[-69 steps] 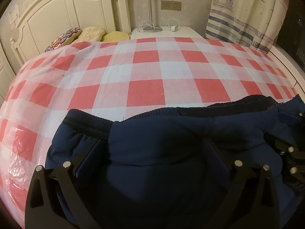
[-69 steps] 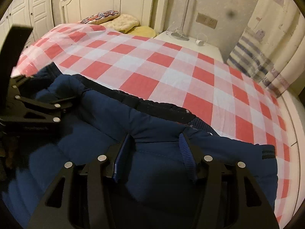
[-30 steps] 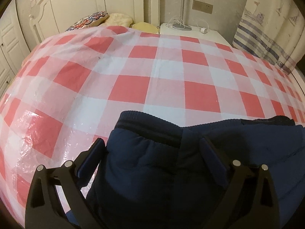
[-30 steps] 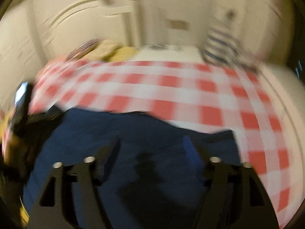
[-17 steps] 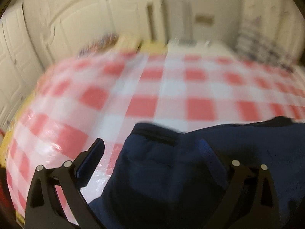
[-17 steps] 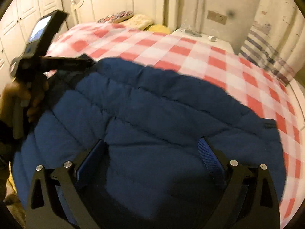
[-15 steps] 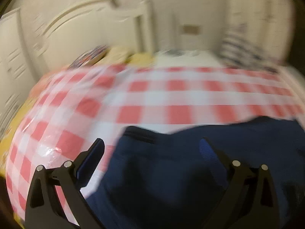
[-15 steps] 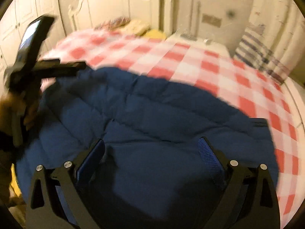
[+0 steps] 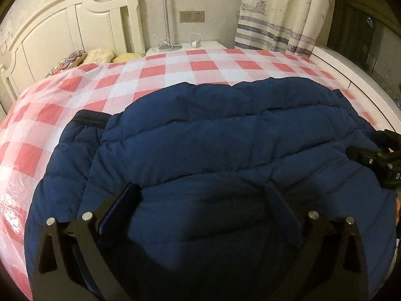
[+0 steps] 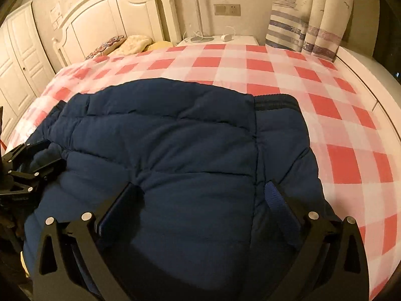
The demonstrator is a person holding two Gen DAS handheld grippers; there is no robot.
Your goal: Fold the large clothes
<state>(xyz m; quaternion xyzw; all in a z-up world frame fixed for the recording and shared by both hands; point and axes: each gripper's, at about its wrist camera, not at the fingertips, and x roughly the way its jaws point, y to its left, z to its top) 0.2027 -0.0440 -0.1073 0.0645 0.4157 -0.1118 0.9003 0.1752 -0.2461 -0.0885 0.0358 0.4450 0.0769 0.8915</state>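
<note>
A navy quilted jacket (image 9: 213, 130) lies spread on the checked bed cover (image 9: 175, 70), a ribbed cuff (image 9: 90, 119) poking out at its left. My left gripper (image 9: 201, 190) hovers over its near part, open, fingers wide apart and pressing on nothing. In the right wrist view the same jacket (image 10: 175, 130) fills the middle, with a ribbed band (image 10: 275, 102) at its far right. My right gripper (image 10: 200, 188) is over it with jaws opening; fabric lies below the fingers, not pinched. Each gripper shows in the other's view: the right gripper (image 9: 376, 158), the left gripper (image 10: 30, 168).
A white headboard (image 10: 112, 20) and pillows (image 10: 135, 42) stand at the far left. A nightstand (image 10: 220, 40) with a lamp pole and cables sits behind the bed. Striped curtains (image 10: 313, 20) hang at the right. White wardrobe doors (image 10: 15, 57) line the left wall.
The quilted panel now lies flat over the sleeve. My left gripper has shifted right across the jacket, which now fills its view. The right gripper has sunk closer to the fabric.
</note>
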